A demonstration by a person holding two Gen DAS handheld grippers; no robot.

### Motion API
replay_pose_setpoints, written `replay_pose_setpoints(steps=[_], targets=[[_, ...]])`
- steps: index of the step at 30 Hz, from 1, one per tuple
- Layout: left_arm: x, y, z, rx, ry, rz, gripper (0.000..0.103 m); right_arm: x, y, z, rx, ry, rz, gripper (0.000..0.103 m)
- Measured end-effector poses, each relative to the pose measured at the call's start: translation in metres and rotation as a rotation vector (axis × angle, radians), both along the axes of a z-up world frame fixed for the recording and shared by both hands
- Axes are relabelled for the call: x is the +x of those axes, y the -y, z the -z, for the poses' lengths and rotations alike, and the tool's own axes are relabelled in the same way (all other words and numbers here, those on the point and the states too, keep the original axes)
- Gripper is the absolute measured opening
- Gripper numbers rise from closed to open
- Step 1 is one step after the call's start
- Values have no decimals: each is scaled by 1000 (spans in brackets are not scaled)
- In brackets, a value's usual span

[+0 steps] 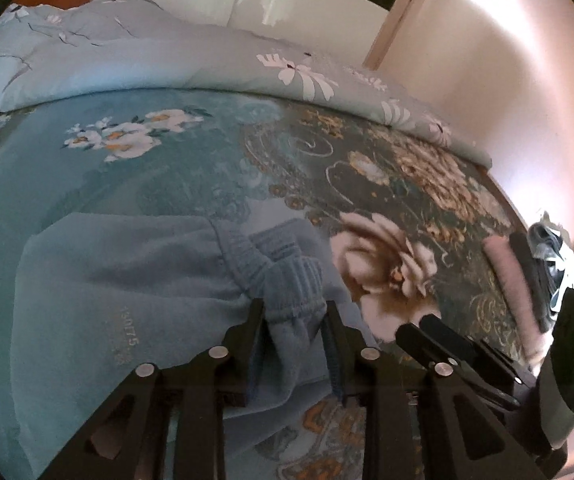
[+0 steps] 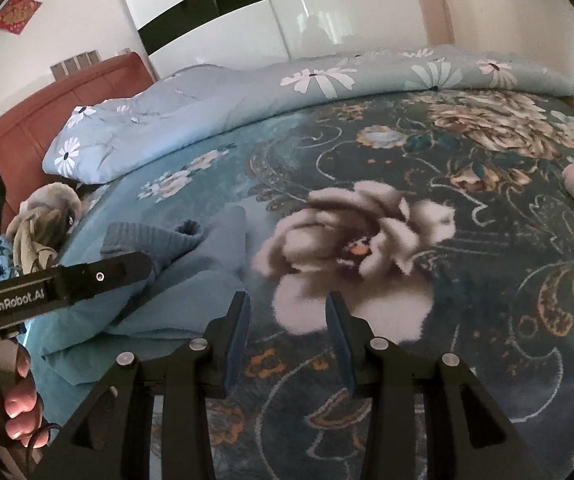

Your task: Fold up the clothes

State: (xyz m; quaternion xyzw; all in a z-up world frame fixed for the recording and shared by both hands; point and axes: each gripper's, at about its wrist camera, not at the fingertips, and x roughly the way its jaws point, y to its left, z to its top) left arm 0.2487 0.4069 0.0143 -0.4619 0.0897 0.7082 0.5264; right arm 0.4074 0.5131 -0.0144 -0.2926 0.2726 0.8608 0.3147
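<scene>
Left wrist view: the left gripper [image 1: 294, 312] at lower centre has its black fingers [image 1: 253, 320] clenched on the ribbed cuff of a light blue fleece garment [image 1: 127, 280], which spreads over the lower left of the frame on the floral-patterned bed [image 1: 215, 168]. Right wrist view: the right gripper [image 2: 287, 308] at lower centre holds its fingers released, apart over the bedspread's big pale flower, grasping nothing; the garment lies at lower left. A pale blue daisy-print quilt [image 2: 247, 92] is bunched along the bed's upper edge.
</scene>
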Motion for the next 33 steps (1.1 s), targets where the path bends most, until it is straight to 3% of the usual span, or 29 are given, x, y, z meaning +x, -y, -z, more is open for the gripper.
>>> replay_pose_setpoints(steps=[2,6,8,11,15,18,25,33], targets=[[1,2,-2,21,72,27,62,-1,0,2,-4,1,-3,41],[1,20,-18,75,93,70,64,2,-2,5,-22,-6,3,41],[-10,43,-29,116,75,21,65,7,-3,4,-23,-25,12,41],[-39,79,-36,140,3,-154,68,13,-7,-1,-41,-78,19,41],[-67,96,-19,-8,-125,-339,69,-2,-2,-11,-104,-185,-85,42],[-74,101,2,-48,-97,-349,69,-24,4,-13,-171,-239,-169,45],[-71,109,38,-92,-40,-334,69,-61,27,-20,-75,-130,-206,45],[-67,109,40,-107,-49,-333,69,-65,31,-22,-35,-86,-197,46]])
